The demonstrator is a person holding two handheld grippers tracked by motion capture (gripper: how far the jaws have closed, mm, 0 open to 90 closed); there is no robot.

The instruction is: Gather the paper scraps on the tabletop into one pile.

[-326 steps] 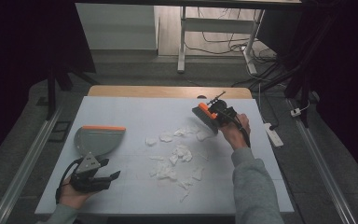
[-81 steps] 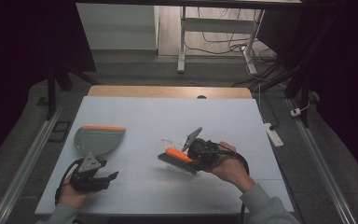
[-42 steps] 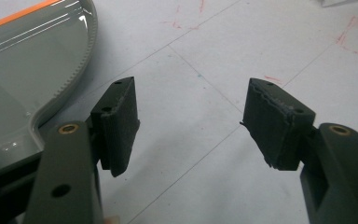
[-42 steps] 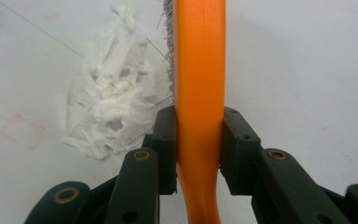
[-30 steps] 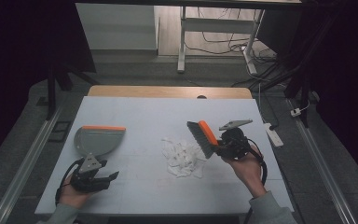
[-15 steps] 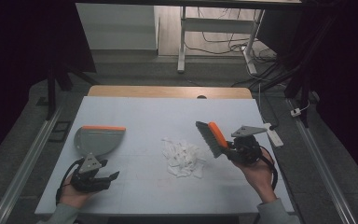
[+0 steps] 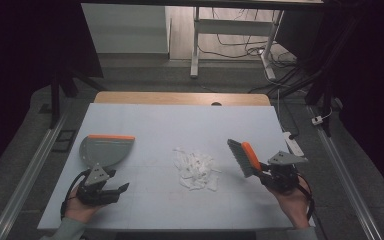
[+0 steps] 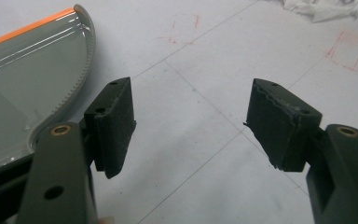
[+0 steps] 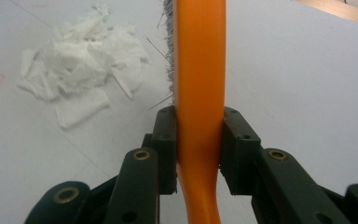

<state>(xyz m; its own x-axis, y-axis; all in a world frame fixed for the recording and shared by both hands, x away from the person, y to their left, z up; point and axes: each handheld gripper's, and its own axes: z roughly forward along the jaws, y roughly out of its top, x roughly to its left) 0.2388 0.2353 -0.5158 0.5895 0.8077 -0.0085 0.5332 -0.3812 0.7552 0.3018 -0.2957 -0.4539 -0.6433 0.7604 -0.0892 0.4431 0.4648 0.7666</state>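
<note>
White paper scraps (image 7: 196,169) sit in one heap mid white counter (image 7: 180,122), so gathering looks done. Right hand-held gripper (image 9: 198,149) clamps orange-backed brush (image 7: 244,157) beside heap; left hand-held gripper (image 8: 191,128) gapes empty by grey orange-edged dustpan (image 7: 104,149), pan pickup & sweep-in left.

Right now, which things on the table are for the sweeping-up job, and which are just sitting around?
For the job:
- brush, clamped in the right gripper
- pile of paper scraps
- dustpan, by the open left gripper

Just sitting around:
- power strip at the table's right edge
- cables on the floor beyond the table
- desk frame farther back
</note>
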